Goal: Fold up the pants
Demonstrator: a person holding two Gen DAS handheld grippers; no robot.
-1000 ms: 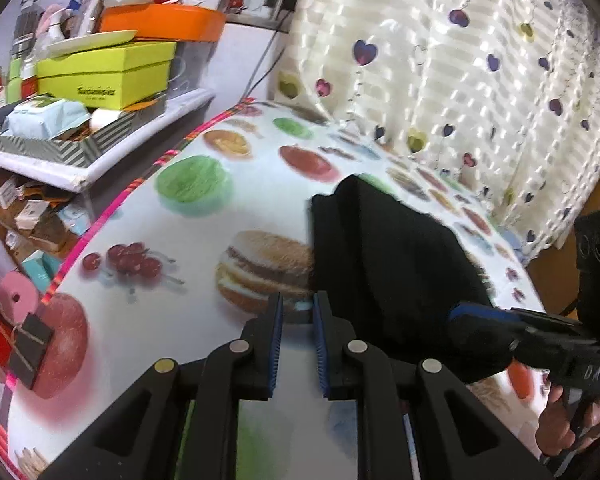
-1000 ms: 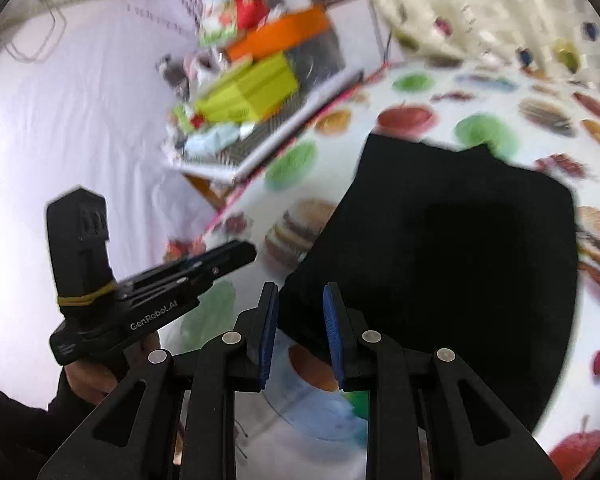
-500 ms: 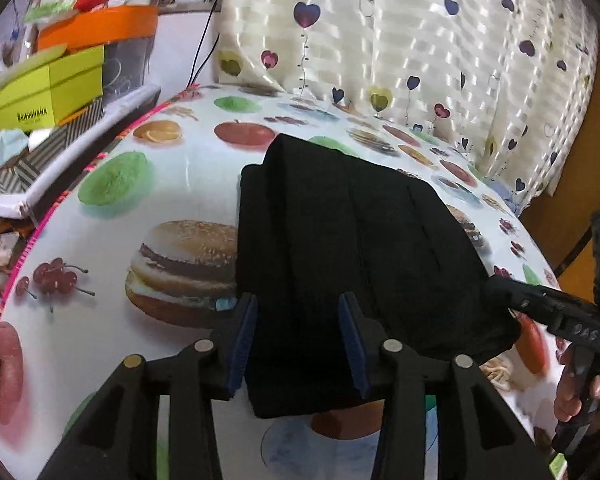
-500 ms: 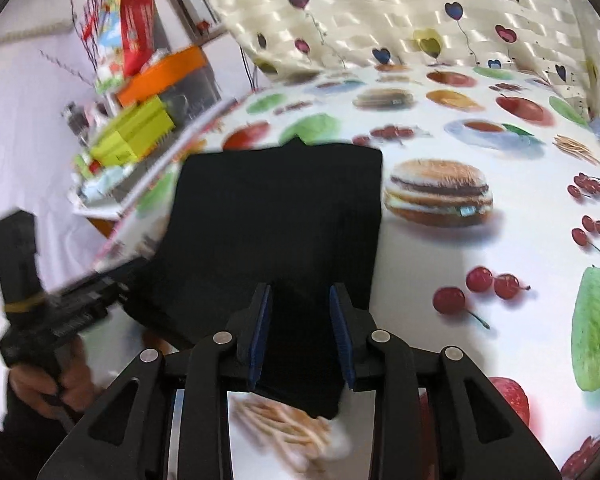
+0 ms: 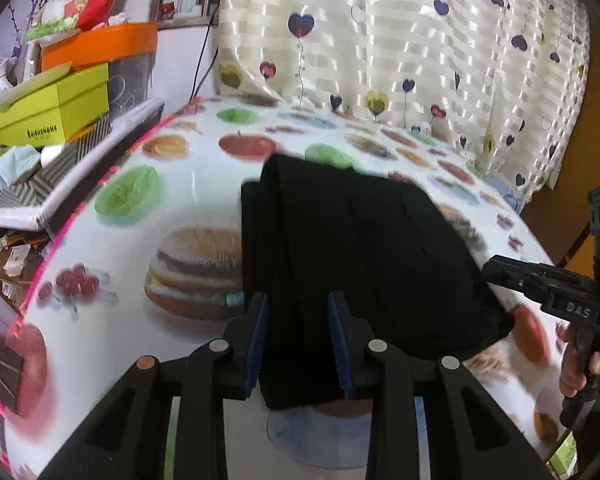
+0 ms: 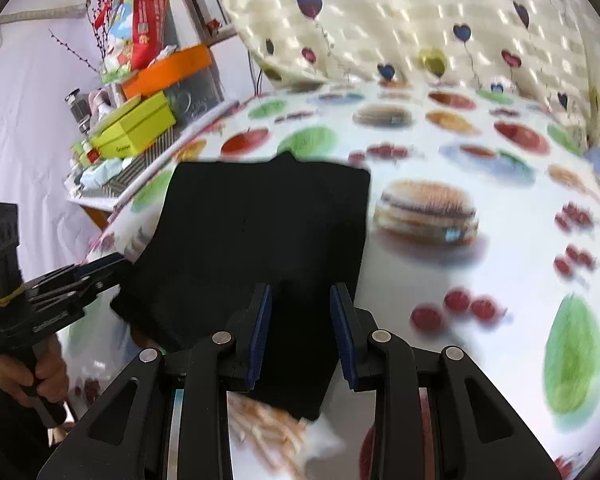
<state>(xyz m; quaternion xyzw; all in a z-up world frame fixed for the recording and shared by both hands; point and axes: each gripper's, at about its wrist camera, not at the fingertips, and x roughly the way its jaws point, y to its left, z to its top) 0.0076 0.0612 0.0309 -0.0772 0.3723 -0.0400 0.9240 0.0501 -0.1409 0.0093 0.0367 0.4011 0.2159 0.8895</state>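
Observation:
Black folded pants (image 5: 360, 240) lie flat on a table covered with a food-print cloth (image 5: 112, 320). My left gripper (image 5: 297, 300) hovers at their near left corner, its jaws closing, with the pants' near edge showing between the fingers and no pad pressing on it. In the right wrist view the pants (image 6: 260, 220) spread ahead, and my right gripper (image 6: 301, 292) stands open over their near right corner. The left gripper (image 6: 100, 268) appears there at the pants' left side, held by a hand. The right gripper (image 5: 496, 268) shows at the pants' right edge.
A cluttered shelf stands left of the table with a yellow-green box (image 5: 48, 116) and an orange box (image 5: 100, 44). A heart-print curtain (image 5: 420, 60) hangs behind the table. A pink trim marks the table's left edge, with a binder clip (image 5: 4, 364) on it.
My left gripper shifted right from the burger print onto the pants' near edge, its jaws widening, then narrowing. My right gripper swung right to the near right corner with wider jaws.

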